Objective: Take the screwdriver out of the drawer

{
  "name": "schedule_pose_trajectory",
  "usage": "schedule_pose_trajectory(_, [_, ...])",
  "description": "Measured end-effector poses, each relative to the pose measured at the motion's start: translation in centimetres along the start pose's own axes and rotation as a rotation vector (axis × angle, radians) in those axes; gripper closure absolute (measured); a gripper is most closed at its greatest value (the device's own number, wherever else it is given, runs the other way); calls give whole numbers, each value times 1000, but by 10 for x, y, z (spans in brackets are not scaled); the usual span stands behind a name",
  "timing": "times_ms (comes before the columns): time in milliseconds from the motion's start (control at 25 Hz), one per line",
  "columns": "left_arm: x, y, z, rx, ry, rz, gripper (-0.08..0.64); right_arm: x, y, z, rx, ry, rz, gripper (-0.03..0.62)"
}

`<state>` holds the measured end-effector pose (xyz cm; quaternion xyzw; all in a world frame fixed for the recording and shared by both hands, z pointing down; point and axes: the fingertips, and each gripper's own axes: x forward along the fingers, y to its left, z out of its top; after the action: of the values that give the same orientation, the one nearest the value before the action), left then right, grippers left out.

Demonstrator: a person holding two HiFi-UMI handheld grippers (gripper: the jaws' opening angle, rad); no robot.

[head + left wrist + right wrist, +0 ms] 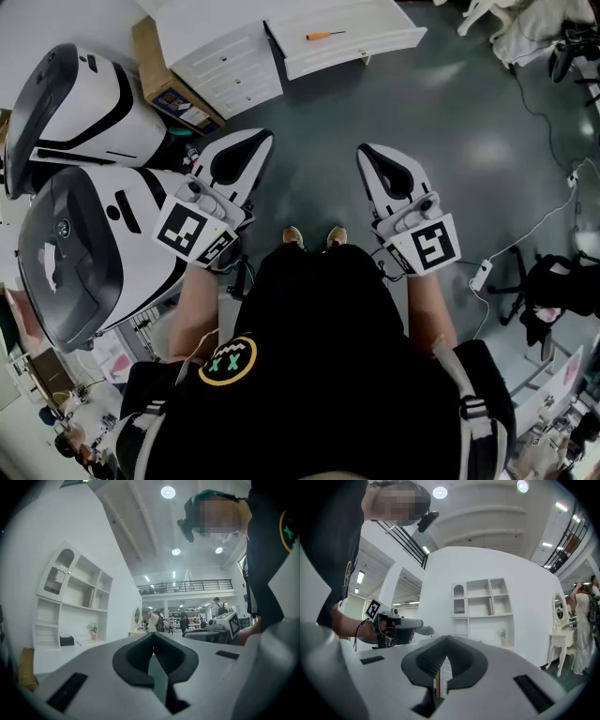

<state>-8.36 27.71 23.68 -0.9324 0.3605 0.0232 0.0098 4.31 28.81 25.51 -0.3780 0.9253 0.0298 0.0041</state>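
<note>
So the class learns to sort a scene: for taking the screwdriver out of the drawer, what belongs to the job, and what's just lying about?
Job: screwdriver, open drawer, left gripper, right gripper (both shut, empty).
Lying about: cardboard box, white-and-black shells, power strip.

The grey floor (450,112) carries a white cabinet (225,56) at the far left, with a cardboard box (169,84) just beside it. At far centre a white drawer (375,28) holds an orange-handled screwdriver (323,36). Cables (536,117) trail along the right.
</note>
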Motion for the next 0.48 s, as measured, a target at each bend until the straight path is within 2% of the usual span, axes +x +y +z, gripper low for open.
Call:
schedule_pose_trajectory(200, [1,2,-2,-2,4,2,541,1,-2,2,0,-10,1,561])
schedule_pose_trajectory(480, [4,4,-2,-2,4,-3,541,3,0,1,4,-11,21,484])
